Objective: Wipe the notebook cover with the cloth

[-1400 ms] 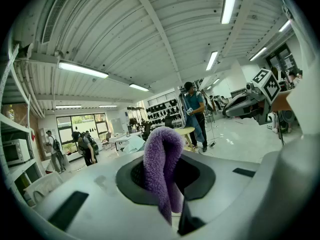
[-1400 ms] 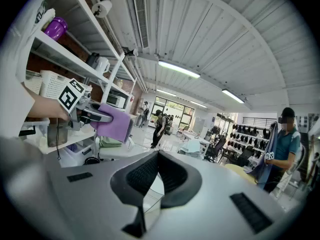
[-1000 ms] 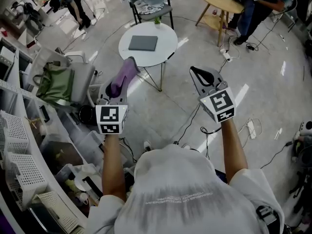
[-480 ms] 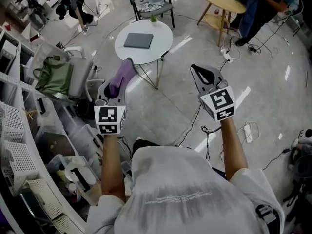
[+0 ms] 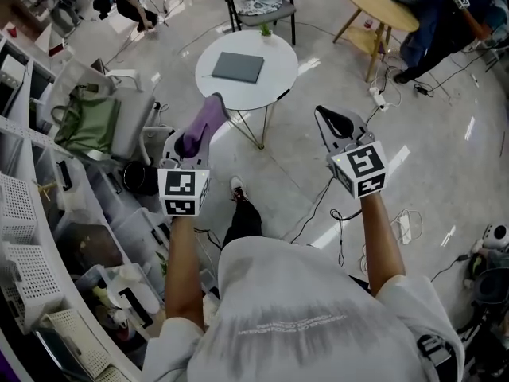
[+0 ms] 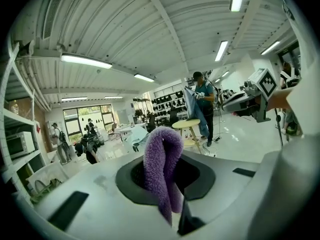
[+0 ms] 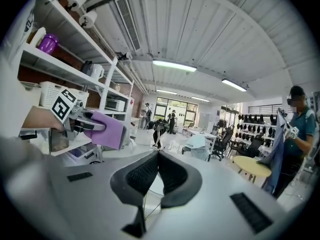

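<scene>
A grey notebook (image 5: 238, 67) lies flat on a round white table (image 5: 274, 82), a few steps ahead of me. My left gripper (image 5: 189, 144) is shut on a purple cloth (image 5: 203, 123), which sticks up in a fold between its jaws (image 6: 162, 164). My right gripper (image 5: 321, 114) is held level with it on the right, jaws shut with nothing between them (image 7: 156, 155). Both grippers hang in the air over the floor, short of the table. The right gripper view shows the left gripper (image 7: 82, 124) and the purple cloth (image 7: 106, 130) at its left.
Shelves with white baskets (image 5: 28, 213) and a chair holding a green bag (image 5: 89, 134) line the left. A chair with clothes (image 5: 258, 5) stands behind the table. A wooden stool (image 5: 382, 5) and a person in blue (image 5: 461, 10) are far right. Cables and a power strip (image 5: 406, 226) lie on the floor.
The person has stepped forward: a leg and shoe now show on the floor between the arms. Both grippers kept their pose, the cloth still held.
</scene>
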Available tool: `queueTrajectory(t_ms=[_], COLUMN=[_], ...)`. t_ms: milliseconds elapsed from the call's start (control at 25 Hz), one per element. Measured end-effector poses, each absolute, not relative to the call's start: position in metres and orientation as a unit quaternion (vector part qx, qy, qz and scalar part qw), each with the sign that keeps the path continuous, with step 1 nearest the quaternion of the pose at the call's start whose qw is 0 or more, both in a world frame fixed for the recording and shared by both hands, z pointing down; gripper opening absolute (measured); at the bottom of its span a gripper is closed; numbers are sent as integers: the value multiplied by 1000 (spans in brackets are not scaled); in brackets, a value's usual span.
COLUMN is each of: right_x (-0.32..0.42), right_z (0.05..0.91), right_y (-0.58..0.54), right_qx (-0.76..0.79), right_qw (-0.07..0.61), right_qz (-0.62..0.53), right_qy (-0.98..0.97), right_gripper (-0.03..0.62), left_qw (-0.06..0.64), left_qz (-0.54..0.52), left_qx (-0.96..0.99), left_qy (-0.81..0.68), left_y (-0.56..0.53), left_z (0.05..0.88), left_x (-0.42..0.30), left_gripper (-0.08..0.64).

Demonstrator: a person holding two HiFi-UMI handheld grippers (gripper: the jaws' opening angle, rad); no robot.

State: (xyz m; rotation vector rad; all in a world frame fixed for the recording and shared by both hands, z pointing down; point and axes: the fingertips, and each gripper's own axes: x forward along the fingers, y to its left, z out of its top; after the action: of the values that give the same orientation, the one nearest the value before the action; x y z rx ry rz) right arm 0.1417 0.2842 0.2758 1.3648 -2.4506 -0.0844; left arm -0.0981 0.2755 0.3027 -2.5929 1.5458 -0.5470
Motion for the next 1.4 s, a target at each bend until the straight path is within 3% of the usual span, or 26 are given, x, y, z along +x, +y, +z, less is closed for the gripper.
queueTrajectory(t_ms=[640,1400], right_x=[52,19], right_z=[270,327], right_y=[80,5], right_qx=[536,508], right_qw=[184,259], right_qz=[-3,34], right_qy=[-824,-821], right_gripper=[0,2], left_qw=[20,-70], left_qz=[-166,-179], left_qx=[-877,-873], left_qy=[450,448], left_y=[18,-57], left_z=[310,381], left_x=[-185,-203], left_gripper=[54,54])
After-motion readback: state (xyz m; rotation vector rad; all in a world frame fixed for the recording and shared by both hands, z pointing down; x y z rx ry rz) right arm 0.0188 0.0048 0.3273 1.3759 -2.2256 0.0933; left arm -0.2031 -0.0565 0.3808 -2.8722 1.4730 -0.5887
